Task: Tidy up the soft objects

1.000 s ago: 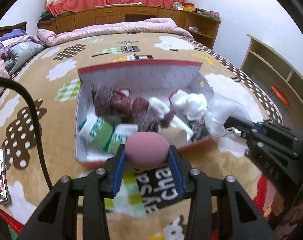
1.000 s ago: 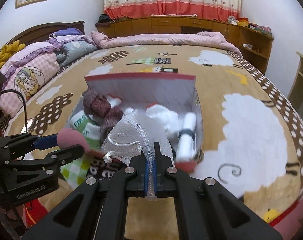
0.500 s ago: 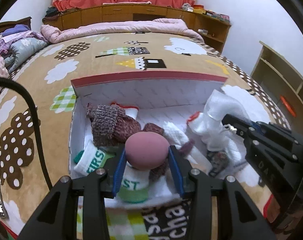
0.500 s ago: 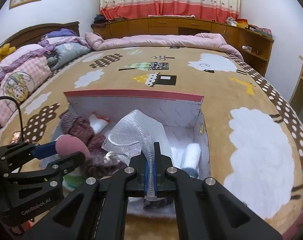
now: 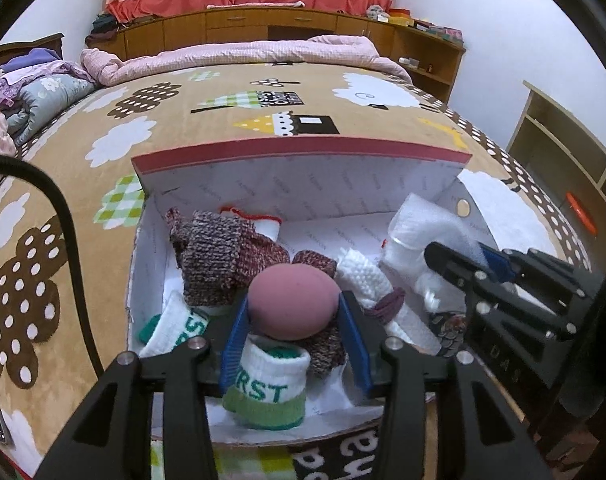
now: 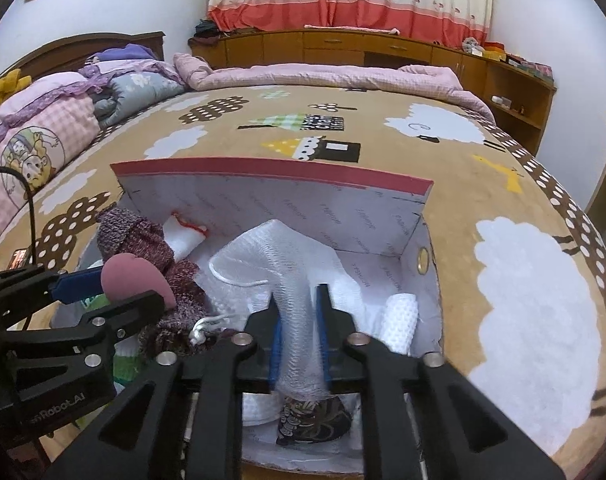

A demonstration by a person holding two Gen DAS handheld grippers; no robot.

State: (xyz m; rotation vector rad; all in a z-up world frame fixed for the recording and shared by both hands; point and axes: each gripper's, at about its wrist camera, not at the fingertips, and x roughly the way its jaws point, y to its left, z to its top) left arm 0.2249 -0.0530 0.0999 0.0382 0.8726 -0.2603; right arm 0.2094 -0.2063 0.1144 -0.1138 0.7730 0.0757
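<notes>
A cardboard box with a red rim and white inside lies open on the bed. It holds a maroon knit piece, white-and-green socks and a rolled white towel. My left gripper hangs over the box's near left part. Its jaws are opening, and the pink egg-shaped sponge still sits pressed between the blue pads. My right gripper is over the near right part. Its jaws are opening too. The white mesh bag runs loosely between them, its bulk resting in the box.
The brown cloud-patterned bedspread surrounds the box. Pillows and quilts are piled at the left, and a pink quilt lies at the far end. A wooden shelf stands to the right. A black cable curves at the left.
Both grippers have moved forward and down from the box's near edge to over its inside. The right jaws have parted, and the mesh bag has settled into the box.
</notes>
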